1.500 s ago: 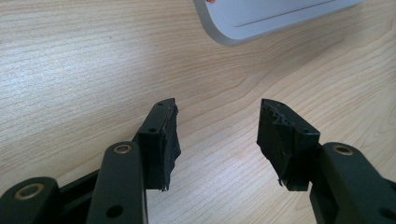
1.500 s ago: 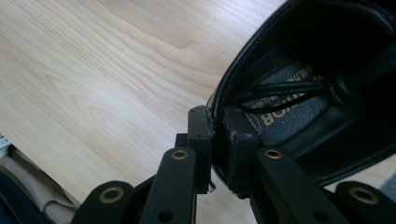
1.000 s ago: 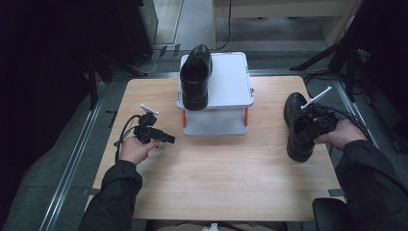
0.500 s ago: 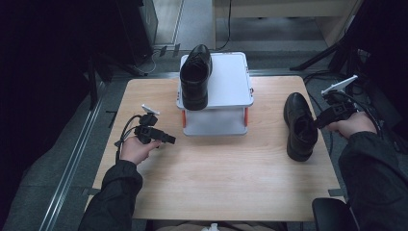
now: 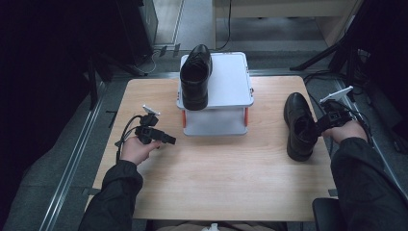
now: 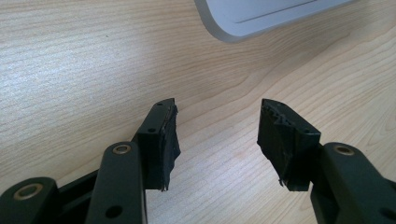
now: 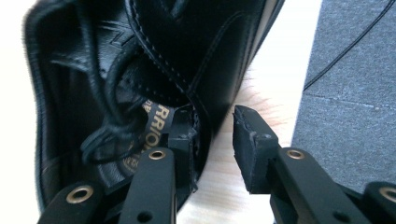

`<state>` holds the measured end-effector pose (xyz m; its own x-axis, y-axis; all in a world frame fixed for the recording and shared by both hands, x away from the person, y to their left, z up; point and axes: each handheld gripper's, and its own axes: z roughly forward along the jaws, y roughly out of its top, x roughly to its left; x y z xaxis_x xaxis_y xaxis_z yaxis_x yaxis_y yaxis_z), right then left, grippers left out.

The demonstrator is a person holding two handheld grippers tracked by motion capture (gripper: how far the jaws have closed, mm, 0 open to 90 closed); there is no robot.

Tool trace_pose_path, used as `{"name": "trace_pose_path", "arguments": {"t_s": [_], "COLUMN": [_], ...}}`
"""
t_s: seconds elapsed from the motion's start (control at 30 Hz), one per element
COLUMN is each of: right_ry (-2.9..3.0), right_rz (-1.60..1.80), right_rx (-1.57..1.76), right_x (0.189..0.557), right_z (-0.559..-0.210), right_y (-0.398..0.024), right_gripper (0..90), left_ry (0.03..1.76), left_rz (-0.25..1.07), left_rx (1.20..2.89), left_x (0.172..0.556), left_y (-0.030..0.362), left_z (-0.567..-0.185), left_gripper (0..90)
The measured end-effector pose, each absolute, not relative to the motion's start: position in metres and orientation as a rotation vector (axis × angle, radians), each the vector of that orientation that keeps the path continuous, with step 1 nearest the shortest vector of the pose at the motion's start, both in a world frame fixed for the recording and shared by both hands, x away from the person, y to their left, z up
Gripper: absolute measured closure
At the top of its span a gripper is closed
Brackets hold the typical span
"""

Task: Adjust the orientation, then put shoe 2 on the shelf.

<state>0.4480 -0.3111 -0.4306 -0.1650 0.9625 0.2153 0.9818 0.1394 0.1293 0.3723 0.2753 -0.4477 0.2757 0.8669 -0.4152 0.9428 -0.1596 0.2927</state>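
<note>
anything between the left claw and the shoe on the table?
High view: the foot of the grey stand sits between the left claw and the shoe on the table; otherwise bare wood.

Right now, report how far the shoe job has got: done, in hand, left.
Done: one black shoe sits on the white stand's top. In hand: the right gripper straddles the side wall of the second shoe on the table, one jaw inside, one outside, not yet pressing; its jaws have just been opening. The left gripper rests open over bare wood. Left, probably: grip that shoe and lift it beside the first.
</note>
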Motion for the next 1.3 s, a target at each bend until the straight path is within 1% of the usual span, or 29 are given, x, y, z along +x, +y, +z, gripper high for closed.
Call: {"name": "trace_pose_path", "arguments": {"t_s": [0.13, 0.2, 0.63, 0.8, 1.0, 1.3], "right_ry": [-2.304, -2.271, -2.149, -2.152, -2.086, -2.057], "right_rz": [-0.341, -0.344, -0.315, -0.304, -0.297, -0.329], "right_rx": [-1.994, -2.01, -2.09, -2.144, -2.155, -2.128], "right_x": [0.452, 0.455, 0.462, 0.466, 0.472, 0.487], "right_z": [-0.441, -0.445, -0.443, -0.437, -0.431, -0.402], "right_y": [-0.308, -0.309, -0.313, -0.315, -0.312, -0.296], "right_gripper": [71.4, 75.1, 83.3, 86.8, 86.9, 86.8], "left_ry": [1.622, 1.625, 1.627, 1.628, 1.63, 1.63], "left_rz": [-0.204, -0.206, -0.198, -0.198, -0.199, -0.213], "left_rx": [2.055, 2.058, 2.063, 2.064, 2.064, 2.045], "left_x": [0.372, 0.372, 0.373, 0.373, 0.373, 0.373], "left_y": [0.277, 0.277, 0.278, 0.278, 0.277, 0.28], "left_z": [-0.447, -0.448, -0.449, -0.449, -0.449, -0.449], "left_gripper": [46.9, 47.0, 47.1, 47.1, 47.2, 47.2]}}
